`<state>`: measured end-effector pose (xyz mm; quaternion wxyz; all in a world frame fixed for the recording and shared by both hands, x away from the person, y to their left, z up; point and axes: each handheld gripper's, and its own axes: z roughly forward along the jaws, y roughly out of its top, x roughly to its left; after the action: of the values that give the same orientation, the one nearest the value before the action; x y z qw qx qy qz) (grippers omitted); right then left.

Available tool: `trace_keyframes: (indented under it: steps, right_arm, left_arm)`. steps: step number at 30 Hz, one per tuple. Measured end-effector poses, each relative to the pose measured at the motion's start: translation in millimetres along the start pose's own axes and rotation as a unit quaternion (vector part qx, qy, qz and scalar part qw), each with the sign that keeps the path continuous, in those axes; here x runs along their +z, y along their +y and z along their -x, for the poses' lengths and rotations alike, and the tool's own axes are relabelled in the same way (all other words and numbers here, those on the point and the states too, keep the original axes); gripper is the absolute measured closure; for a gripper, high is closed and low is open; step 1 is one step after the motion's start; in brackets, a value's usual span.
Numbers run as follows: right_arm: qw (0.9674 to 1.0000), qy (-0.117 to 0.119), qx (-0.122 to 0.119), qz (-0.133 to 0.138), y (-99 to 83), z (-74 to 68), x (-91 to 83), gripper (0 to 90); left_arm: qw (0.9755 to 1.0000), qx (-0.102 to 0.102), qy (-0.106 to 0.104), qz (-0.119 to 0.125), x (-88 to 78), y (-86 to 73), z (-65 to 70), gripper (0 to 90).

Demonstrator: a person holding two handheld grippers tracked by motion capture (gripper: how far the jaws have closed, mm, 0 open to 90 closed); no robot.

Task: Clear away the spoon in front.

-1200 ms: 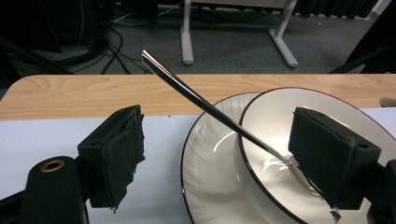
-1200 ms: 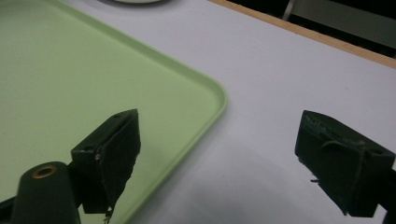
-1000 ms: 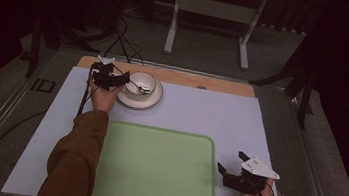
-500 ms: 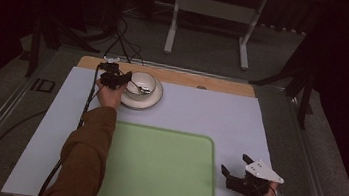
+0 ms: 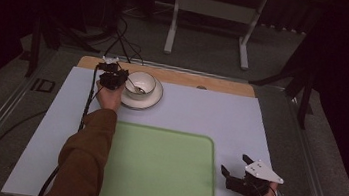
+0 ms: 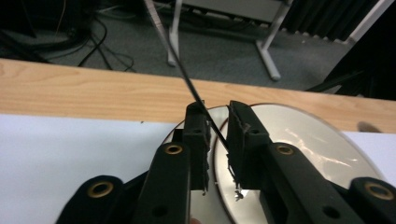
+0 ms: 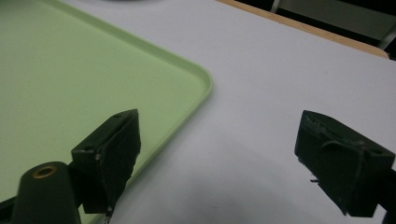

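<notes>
Left tongs (image 6: 218, 140): The two black jaws have just been closing. They are near each other now, with a thin dark spoon handle (image 6: 198, 100) slanting up between them. It touches or nearly touches the pads; a firm pinch cannot be told.
Left tongs from above (image 5: 113, 76): They sit at the left side of the bowl, at the far left of the worktop.
Spoon (image 5: 135, 87): It lies in the white bowl (image 5: 142, 82), and its handle leans out toward the left tongs.
Bowl and plate: The bowl stands on a round white plate (image 5: 154, 100). Both are near the far wooden edge (image 5: 214, 83) of the worktop.
Right tongs (image 5: 238, 172): The jaws are spread wide and hold nothing. They rest near the right side of the green tray (image 5: 158, 169).
Right tongs up close (image 7: 224, 154): Bare white worktop (image 7: 280, 74) lies between the jaws, and the tray corner (image 7: 196, 79) is just beside the left jaw.
Tray: It is flat and bare, in the middle near the person.
What could go wrong: The handle is thin and smooth. If the grip is loose or off to one side, the spoon may slip or swing when lifted. It may clink back into the bowl. A quick pull sideways might tip the bowl or push it across the plate.
</notes>
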<state>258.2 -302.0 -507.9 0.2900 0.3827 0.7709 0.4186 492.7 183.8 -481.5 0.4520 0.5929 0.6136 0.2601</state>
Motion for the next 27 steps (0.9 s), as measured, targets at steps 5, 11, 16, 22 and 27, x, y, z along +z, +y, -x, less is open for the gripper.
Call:
trace_keyframes:
  steps: [5,11,16,22,27]
  right_arm:
    - [1.0000,0.001,-0.001,-0.001,0.1,-0.4,0.2,14.0]
    - [1.0000,0.002,-0.002,0.000,0.3,-1.4,0.0,14.0]
    - [1.0000,0.002,-0.003,0.002,0.3,-1.6,-0.1,14.0]
    - [1.0000,0.002,-0.004,0.003,0.6,-1.5,0.1,14.0]
    - [1.0000,0.000,-0.004,0.004,0.8,-1.6,-0.4,14.0]
  left_arm:
    - [0.9994,0.010,-0.032,0.013,-10.2,3.1,9.9,86.2]
    - [0.9978,0.022,-0.055,0.029,-24.3,9.0,21.4,89.0]
    - [0.9967,0.023,-0.064,0.044,-37.3,16.7,21.1,89.1]
    - [0.9944,0.030,-0.082,0.059,-56.2,26.8,19.6,89.1]
    - [0.9928,0.044,-0.094,0.060,-70.1,30.7,19.3,89.1]
